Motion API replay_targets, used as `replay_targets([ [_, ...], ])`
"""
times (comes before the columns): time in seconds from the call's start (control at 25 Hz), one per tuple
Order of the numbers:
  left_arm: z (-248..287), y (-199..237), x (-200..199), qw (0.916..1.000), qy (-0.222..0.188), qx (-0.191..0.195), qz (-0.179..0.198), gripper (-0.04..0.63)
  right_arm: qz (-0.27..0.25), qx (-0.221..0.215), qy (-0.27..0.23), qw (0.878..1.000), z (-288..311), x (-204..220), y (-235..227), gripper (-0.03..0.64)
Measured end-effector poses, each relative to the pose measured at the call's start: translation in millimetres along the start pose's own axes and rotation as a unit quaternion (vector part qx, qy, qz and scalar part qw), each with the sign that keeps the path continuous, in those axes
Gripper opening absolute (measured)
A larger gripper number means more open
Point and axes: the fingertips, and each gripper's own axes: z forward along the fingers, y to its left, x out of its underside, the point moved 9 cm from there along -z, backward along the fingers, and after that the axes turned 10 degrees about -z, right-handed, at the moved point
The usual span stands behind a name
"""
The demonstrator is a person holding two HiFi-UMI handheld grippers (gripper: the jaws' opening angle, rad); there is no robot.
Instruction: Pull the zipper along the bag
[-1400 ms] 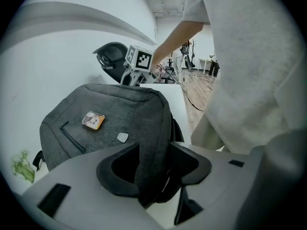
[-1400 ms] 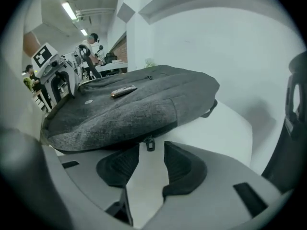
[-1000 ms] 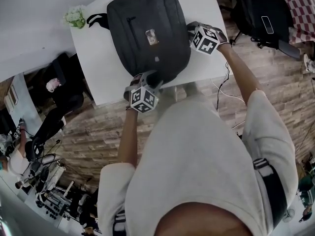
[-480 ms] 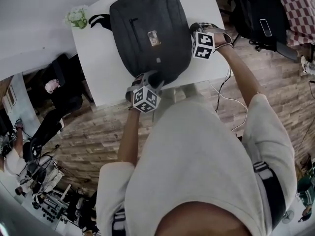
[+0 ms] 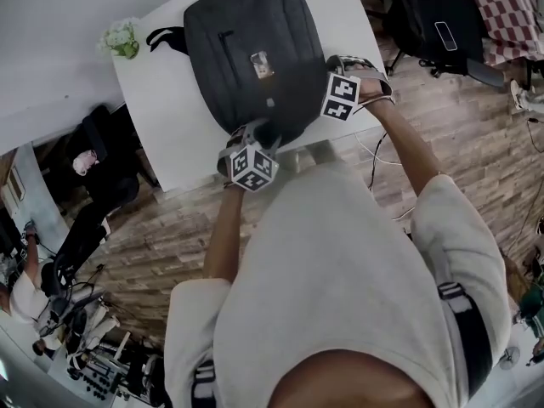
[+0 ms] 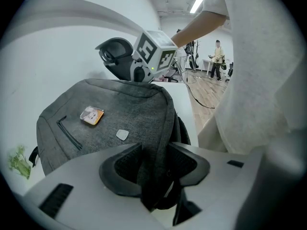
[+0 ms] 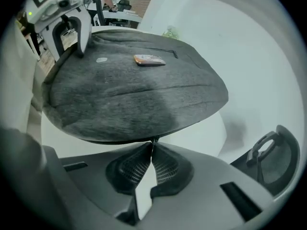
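A dark grey backpack [image 5: 251,45] lies flat on the white table [image 5: 170,126], with a small orange tag [image 5: 258,60] on its front. My left gripper [image 5: 252,143] is at the bag's near end. In the left gripper view it [image 6: 154,169] is shut on a raised fold of the bag's fabric [image 6: 160,128]. My right gripper [image 5: 325,79] is at the bag's right side. In the right gripper view it [image 7: 151,150] is shut on the small zipper pull [image 7: 153,141] under the bag's edge [image 7: 139,92].
A small green plant [image 5: 119,37] stands at the table's far left corner. A black chair [image 5: 433,15] is beyond the table's right edge, and a cable [image 5: 378,155] trails on the wooden floor. People stand far off in the room [image 6: 218,56].
My right gripper has slid along the bag's right edge toward the near end. The left gripper has kept its hold on the bag.
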Motion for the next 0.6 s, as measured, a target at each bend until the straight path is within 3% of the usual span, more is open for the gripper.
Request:
replay_targets([
  [0.44,6,2,2,0.9999,-0.004,0.01,0.006,0.193,0.146,-0.013,0.031,0.989,-35,-15,77,0.019],
  [0.6,5,0,4,0.9996,-0.004,0.019,0.021,0.198,0.201,-0.017,0.047,0.978,-42,-19,102,0.02],
])
